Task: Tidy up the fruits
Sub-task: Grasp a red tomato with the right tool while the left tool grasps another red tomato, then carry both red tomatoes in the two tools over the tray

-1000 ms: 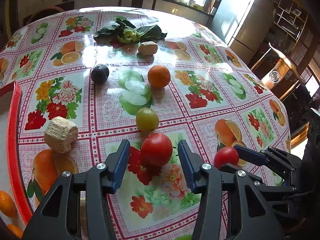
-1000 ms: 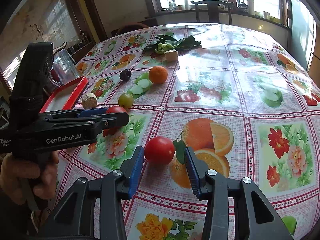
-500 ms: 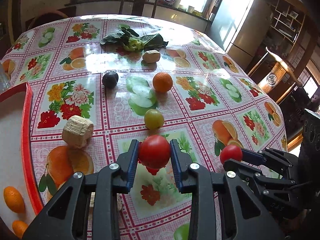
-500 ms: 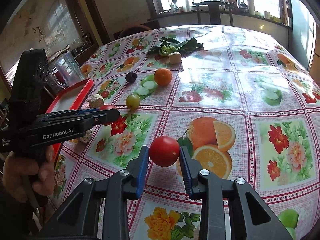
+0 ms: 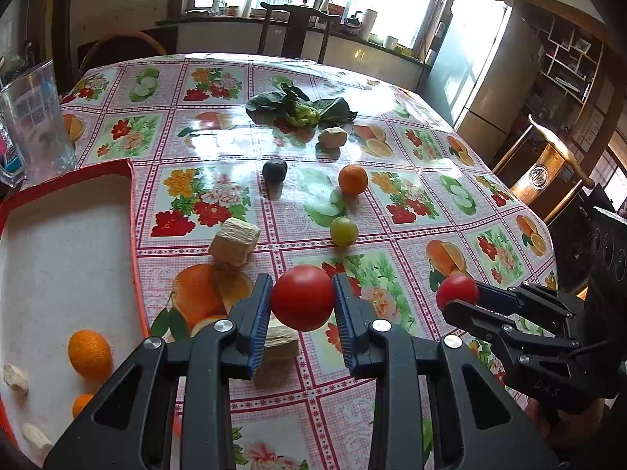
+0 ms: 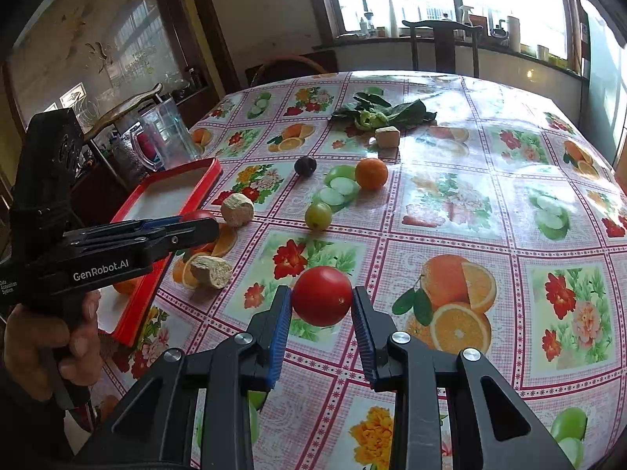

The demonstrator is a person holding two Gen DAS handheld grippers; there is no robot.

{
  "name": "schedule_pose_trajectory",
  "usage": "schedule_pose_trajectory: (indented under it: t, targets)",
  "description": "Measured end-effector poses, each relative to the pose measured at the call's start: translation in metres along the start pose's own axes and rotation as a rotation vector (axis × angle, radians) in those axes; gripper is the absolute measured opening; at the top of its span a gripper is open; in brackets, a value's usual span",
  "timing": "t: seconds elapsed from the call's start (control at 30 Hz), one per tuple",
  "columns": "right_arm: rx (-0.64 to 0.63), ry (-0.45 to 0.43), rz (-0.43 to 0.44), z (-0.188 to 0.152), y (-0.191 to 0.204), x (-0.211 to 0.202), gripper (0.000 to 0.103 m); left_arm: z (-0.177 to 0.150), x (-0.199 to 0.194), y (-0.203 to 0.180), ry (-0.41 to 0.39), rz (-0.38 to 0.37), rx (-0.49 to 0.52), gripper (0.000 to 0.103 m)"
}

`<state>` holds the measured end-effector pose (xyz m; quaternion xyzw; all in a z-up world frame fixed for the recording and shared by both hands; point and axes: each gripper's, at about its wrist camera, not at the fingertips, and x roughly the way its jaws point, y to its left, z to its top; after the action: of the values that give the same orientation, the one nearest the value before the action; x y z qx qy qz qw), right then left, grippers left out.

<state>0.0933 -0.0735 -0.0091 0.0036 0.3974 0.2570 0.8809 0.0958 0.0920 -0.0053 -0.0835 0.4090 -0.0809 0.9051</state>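
**Each claw holds a red tomato above the surface**

Left wrist view: the left claw (image 5: 302, 303) is closed on a red tomato (image 5: 302, 297), blue pads pressing it on both sides, and the fruit is lifted off the surface (image 5: 411, 203). To the left lies a red tray (image 5: 131, 211) with an orange (image 5: 89, 353) inside, and a second small orange piece near the tray's lower edge. On the flowered cloth beyond the claw are a green fruit (image 5: 343, 231), an orange fruit (image 5: 352, 179), a dark plum (image 5: 274, 169), a beige block (image 5: 234, 241) and leafy greens (image 5: 301, 109). At the right, the right claw (image 5: 456, 293) grips another tomato (image 5: 456, 291).

Right wrist view: the right claw (image 6: 322, 305) is clamped on its red tomato (image 6: 322, 295), held clear of the surface (image 6: 450, 196). At the left a hand (image 6: 47, 348) holds the left claw (image 6: 198, 223), with its tomato (image 6: 198, 216) partly hidden, just beside the red tray (image 6: 203, 184). The green fruit (image 6: 318, 216), orange fruit (image 6: 371, 173) and plum (image 6: 305, 166) lie further back
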Motion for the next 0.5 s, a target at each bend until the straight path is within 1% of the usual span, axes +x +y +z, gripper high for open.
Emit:
schedule_pose_trajectory:
  t: [0.5]
  targets:
    - [-0.102, -0.002, 0.043, 0.016, 0.06, 0.006, 0.032, -0.017, -0.042, 0.049, -0.053, 0.04, -0.074, 0.029]
